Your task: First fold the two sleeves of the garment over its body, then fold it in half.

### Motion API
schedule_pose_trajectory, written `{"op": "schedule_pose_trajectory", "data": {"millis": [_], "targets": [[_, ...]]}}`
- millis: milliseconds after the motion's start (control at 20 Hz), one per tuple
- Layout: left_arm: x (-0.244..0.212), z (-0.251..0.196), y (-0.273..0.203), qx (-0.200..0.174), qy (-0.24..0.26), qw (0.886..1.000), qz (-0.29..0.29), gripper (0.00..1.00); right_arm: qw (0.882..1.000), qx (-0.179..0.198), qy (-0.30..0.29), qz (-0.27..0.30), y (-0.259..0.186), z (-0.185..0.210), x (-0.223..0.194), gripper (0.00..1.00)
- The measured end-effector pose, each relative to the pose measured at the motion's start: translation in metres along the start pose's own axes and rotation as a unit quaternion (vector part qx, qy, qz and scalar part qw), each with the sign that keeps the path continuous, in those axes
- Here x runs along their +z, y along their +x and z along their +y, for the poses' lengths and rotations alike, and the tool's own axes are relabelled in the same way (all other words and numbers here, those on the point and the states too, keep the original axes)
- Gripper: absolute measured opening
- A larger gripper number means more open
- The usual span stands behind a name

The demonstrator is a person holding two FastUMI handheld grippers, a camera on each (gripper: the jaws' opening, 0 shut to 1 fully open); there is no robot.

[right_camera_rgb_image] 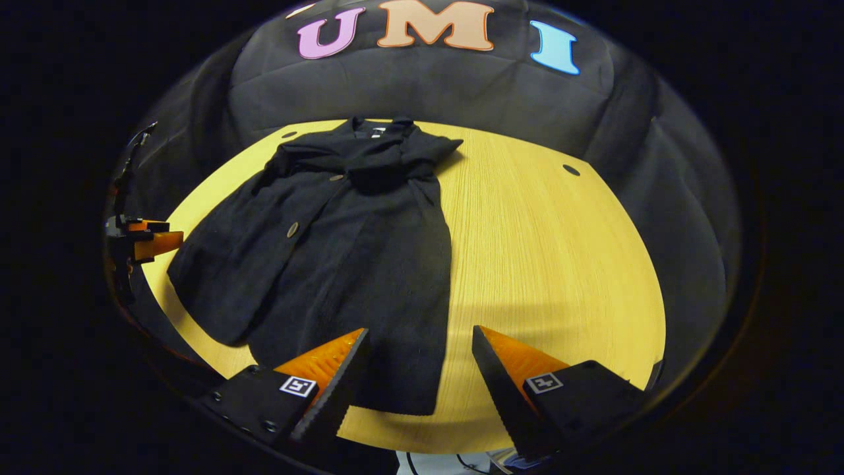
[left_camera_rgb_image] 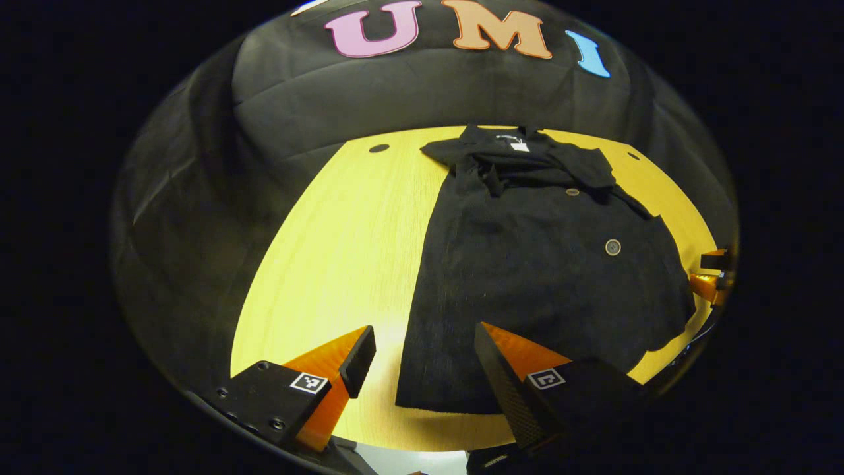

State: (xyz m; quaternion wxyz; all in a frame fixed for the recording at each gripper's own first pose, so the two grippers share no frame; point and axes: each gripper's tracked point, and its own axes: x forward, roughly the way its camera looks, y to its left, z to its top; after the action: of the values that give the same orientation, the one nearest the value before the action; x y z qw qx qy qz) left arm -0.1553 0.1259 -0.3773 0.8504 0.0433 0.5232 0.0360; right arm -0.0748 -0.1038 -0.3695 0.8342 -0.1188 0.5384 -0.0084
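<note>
A black buttoned garment (left_camera_rgb_image: 534, 264) lies flat on the round yellow table (left_camera_rgb_image: 343, 251), collar toward the back wall, both sleeves lying folded over its body. In the right gripper view the same garment (right_camera_rgb_image: 343, 251) fills the table's left half. My left gripper (left_camera_rgb_image: 422, 356) hovers open over the garment's near left hem corner, nothing between its fingers. Over the near right hem corner my right gripper (right_camera_rgb_image: 419, 363) is open too. The right gripper (left_camera_rgb_image: 709, 277) shows at the far right edge of the left gripper view, and the left gripper (right_camera_rgb_image: 142, 241) at the left edge of the right gripper view.
The wooden table (right_camera_rgb_image: 560, 264) has bare surface beside the garment on both sides. Small dark holes (left_camera_rgb_image: 379, 148) (right_camera_rgb_image: 571, 170) mark the tabletop near the back. Black cloth wall rises behind the table.
</note>
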Motion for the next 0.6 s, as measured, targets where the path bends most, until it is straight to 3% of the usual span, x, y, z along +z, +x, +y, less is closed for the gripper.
{"op": "schedule_pose_trajectory", "data": {"millis": [400, 450, 500, 600], "targets": [[-0.036, -0.006, 0.006, -0.012, -0.016, 0.999, 0.044, 0.94, 0.999, 0.001, -0.013, 0.035, 0.007, 0.004, -0.023, 1.00], [-0.032, -0.005, 0.004, -0.015, -0.018, 0.999, 0.028, 1.00, 0.999, 0.003, -0.014, 0.045, 0.007, 0.004, -0.026, 0.99], [-0.036, -0.007, 0.005, -0.022, -0.023, 0.999, 0.035, 0.92, 0.999, 0.007, -0.010, 0.047, 0.007, 0.006, -0.028, 0.99], [-0.039, -0.012, 0.004, -0.040, -0.042, 0.998, 0.034, 0.90, 0.999, 0.020, -0.002, 0.048, 0.009, 0.011, -0.028, 0.96]]}}
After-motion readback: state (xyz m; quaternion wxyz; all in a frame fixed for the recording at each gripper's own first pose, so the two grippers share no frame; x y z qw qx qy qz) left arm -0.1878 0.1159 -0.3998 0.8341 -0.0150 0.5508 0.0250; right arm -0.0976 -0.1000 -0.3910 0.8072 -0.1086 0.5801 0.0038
